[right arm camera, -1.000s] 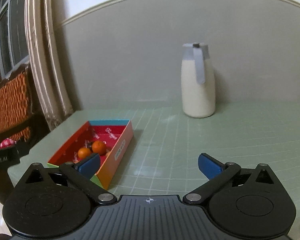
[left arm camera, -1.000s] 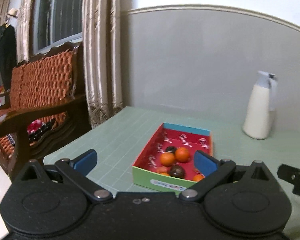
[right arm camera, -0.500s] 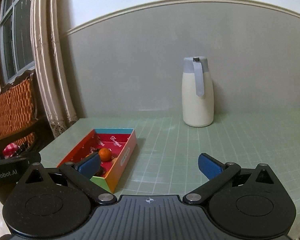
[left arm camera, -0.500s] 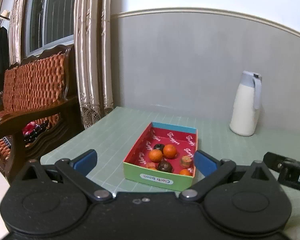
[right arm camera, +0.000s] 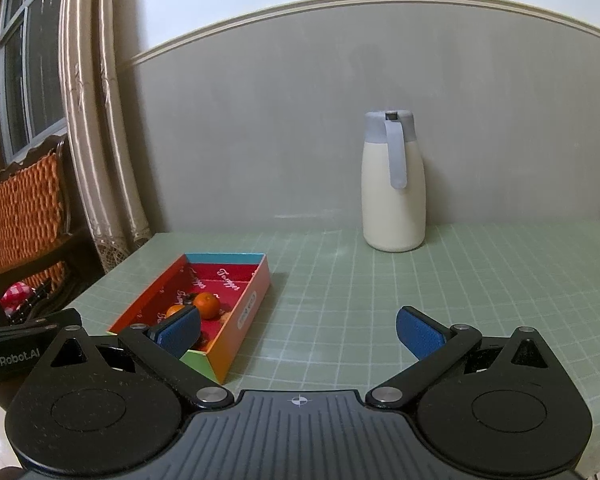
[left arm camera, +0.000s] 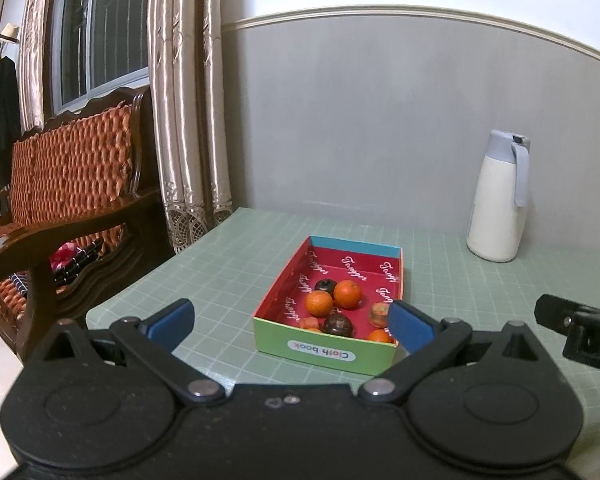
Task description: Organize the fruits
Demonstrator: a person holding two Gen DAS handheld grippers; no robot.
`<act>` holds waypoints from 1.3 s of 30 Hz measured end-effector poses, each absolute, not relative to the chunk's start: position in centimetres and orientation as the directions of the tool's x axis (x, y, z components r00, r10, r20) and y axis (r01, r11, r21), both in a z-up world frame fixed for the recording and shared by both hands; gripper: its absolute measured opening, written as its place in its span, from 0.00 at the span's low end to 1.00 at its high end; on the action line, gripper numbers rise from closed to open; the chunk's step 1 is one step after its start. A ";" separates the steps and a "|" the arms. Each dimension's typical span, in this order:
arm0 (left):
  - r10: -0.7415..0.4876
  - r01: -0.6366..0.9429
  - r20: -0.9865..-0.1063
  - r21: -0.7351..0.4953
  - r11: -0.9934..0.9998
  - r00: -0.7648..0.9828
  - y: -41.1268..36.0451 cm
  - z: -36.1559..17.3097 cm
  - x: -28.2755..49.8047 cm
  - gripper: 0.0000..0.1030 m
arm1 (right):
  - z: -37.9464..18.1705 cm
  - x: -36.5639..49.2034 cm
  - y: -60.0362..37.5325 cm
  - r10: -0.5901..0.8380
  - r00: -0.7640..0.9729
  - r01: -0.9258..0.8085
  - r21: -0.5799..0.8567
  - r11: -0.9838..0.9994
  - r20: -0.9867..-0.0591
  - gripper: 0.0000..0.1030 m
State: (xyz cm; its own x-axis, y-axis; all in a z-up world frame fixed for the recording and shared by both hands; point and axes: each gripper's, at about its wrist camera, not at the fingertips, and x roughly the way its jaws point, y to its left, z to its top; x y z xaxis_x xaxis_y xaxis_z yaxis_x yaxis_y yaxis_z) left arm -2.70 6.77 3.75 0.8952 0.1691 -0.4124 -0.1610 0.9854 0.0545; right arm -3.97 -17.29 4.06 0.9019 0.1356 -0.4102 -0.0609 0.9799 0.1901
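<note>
A colourful cardboard box [left arm camera: 324,354] with a red lining sits on the green gridded table [left arm camera: 236,264]. It holds several fruits: oranges [left arm camera: 347,293], dark round fruits [left arm camera: 338,324] and smaller pieces. My left gripper [left arm camera: 290,322] is open and empty, held back from the box's near end. My right gripper [right arm camera: 298,330] is open and empty, to the right of the box [right arm camera: 244,312], over bare table. An orange [right arm camera: 207,304] shows inside the box there.
A white jug with a grey lid [left arm camera: 500,200] stands at the back by the grey wall; it also shows in the right wrist view [right arm camera: 394,184]. A wooden bench with orange cushions [left arm camera: 68,184] and curtains [left arm camera: 188,120] stand left of the table.
Both grippers have pulled back and risen a little, so the box and jug look farther off. Both stay open and empty.
</note>
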 end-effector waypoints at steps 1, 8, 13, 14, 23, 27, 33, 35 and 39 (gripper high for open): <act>0.169 -0.161 -0.413 0.054 0.985 0.895 6.7 3.8 -2.7 0.94 | 4.0 -4.0 -17.3 0.134 0.902 -0.060 0.189 0.980 -0.410 1.00; 0.169 -0.160 -0.413 0.055 0.985 0.895 6.7 3.8 -2.7 0.94 | 4.0 -4.0 -17.3 0.136 0.901 -0.060 0.193 0.979 -0.412 1.00; 0.167 -0.158 -0.414 0.056 0.986 0.895 6.6 3.7 -2.6 0.94 | 4.0 -3.9 -17.3 0.138 0.900 -0.062 0.193 0.979 -0.413 1.00; 0.167 -0.158 -0.414 0.056 0.986 0.895 6.6 3.7 -2.6 0.94 | 4.0 -3.9 -17.2 0.139 0.900 -0.063 0.192 0.979 -0.413 1.00; 0.167 -0.157 -0.409 0.060 0.986 0.897 6.5 3.8 -2.6 0.94 | 4.0 -4.0 -17.1 0.138 0.901 -0.063 0.190 0.980 -0.412 1.00; 0.163 -0.151 -0.410 0.061 0.987 0.897 6.4 3.8 -2.5 0.94 | 4.0 -4.0 -17.0 0.138 0.900 -0.063 0.190 0.980 -0.413 1.00; 0.159 -0.145 -0.409 0.067 0.987 0.898 6.2 3.8 -2.4 0.94 | 4.0 -3.9 -17.1 0.139 0.900 -0.063 0.191 0.979 -0.414 1.00; 0.156 -0.142 -0.410 0.065 0.988 0.899 6.2 3.8 -2.4 0.94 | 3.9 -3.8 -17.0 0.137 0.900 -0.063 0.187 0.980 -0.413 1.00; 0.153 -0.138 -0.409 0.065 0.988 0.900 6.1 3.8 -2.2 0.94 | 3.9 -3.7 -16.8 0.129 0.902 -0.062 0.172 0.983 -0.412 1.00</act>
